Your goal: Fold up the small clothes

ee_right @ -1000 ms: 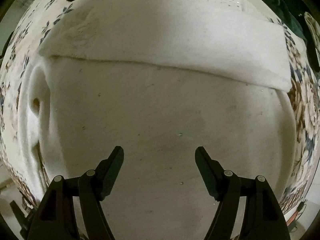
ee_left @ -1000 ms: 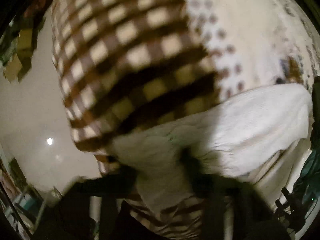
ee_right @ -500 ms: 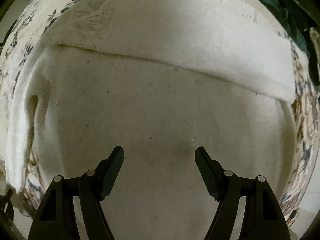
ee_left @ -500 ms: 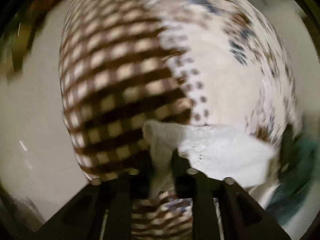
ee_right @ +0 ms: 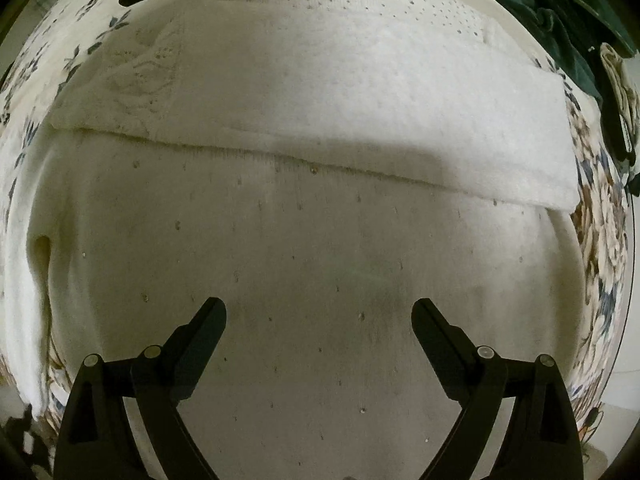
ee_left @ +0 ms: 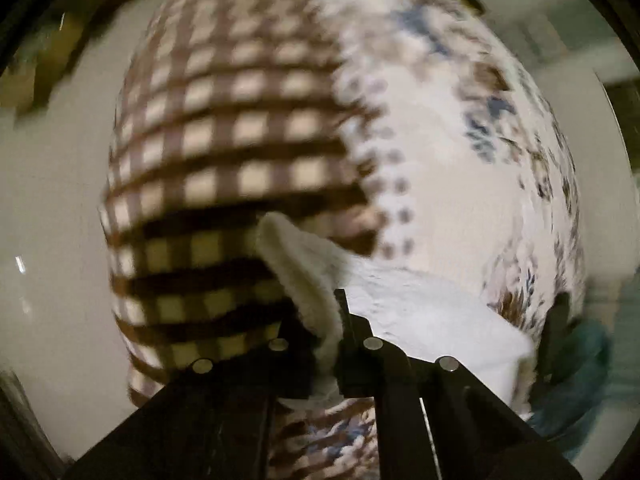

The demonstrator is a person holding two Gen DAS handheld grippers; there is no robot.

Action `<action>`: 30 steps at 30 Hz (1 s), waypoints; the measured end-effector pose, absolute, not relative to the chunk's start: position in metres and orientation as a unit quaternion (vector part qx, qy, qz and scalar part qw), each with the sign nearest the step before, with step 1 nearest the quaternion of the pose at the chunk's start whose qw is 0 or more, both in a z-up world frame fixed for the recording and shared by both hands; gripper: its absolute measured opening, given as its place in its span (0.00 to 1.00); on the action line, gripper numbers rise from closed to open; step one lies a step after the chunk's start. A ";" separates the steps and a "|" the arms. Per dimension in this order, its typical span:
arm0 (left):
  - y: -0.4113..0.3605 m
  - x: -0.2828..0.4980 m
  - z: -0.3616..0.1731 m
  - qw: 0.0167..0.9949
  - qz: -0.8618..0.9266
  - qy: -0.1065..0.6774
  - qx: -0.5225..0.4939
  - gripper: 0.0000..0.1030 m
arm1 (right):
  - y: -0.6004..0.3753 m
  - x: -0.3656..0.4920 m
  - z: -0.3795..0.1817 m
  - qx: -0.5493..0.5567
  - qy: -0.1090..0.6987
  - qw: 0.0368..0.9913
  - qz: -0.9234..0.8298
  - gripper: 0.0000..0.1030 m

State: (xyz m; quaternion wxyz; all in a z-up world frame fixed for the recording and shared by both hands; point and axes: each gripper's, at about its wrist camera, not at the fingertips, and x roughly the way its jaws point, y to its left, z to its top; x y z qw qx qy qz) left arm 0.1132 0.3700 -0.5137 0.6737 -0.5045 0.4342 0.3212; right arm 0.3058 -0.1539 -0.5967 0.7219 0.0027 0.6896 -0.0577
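A small white knitted sweater (ee_right: 320, 240) with tiny studs lies flat on the floral cloth; one part is folded across its upper half (ee_right: 360, 112). My right gripper (ee_right: 318, 320) is open and empty just above the sweater's lower body. My left gripper (ee_left: 320, 320) is shut on a white cuff or edge of the sweater (ee_left: 296, 268) and holds it lifted above the cloth, with more white fabric (ee_left: 432, 320) trailing to the right.
A floral tablecloth (ee_left: 460, 140) covers the surface beside a brown checked cloth (ee_left: 224, 152). Dark green clothing (ee_right: 560, 12) lies at the far right. Pale floor (ee_left: 52, 220) lies beyond the left edge.
My left gripper has closed on the white sweater edge and lifted it, swinging the view over the checked cloth. My right gripper stays open, drawn slightly back over the sweater.
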 end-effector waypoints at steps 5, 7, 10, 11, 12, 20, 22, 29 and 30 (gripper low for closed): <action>0.342 0.159 -0.447 0.751 0.301 0.451 -0.378 0.05 | -0.164 0.322 -0.591 -0.030 0.665 0.742 -0.086 0.93; 0.318 0.192 -0.419 0.780 0.268 0.457 -0.332 0.05 | -0.179 0.327 -0.587 -0.015 0.659 0.747 -0.089 0.93; 0.273 0.239 -0.397 0.811 0.201 0.469 -0.286 0.05 | -0.207 0.329 -0.579 0.010 0.657 0.747 -0.096 0.93; 0.249 0.262 -0.390 0.822 0.167 0.471 -0.272 0.05 | -0.223 0.330 -0.578 0.023 0.657 0.747 -0.101 0.93; 0.223 0.281 -0.384 0.832 0.139 0.473 -0.255 0.05 | -0.240 0.335 -0.578 0.032 0.656 0.746 -0.105 0.93; -0.072 0.433 -0.367 0.838 -0.160 0.493 -0.171 0.05 | -0.353 0.341 -0.585 0.110 0.654 0.731 -0.164 0.93; -0.139 0.451 -0.373 0.828 -0.206 0.500 -0.150 0.05 | -0.380 0.336 -0.586 0.120 0.650 0.730 -0.173 0.93; -0.290 0.473 -0.434 0.745 -0.286 0.594 -0.101 0.10 | -0.461 0.323 -0.595 0.155 0.654 0.719 -0.176 0.93; -0.296 0.473 -0.443 0.735 -0.284 0.609 -0.099 0.20 | -0.470 0.320 -0.595 0.164 0.654 0.719 -0.170 0.93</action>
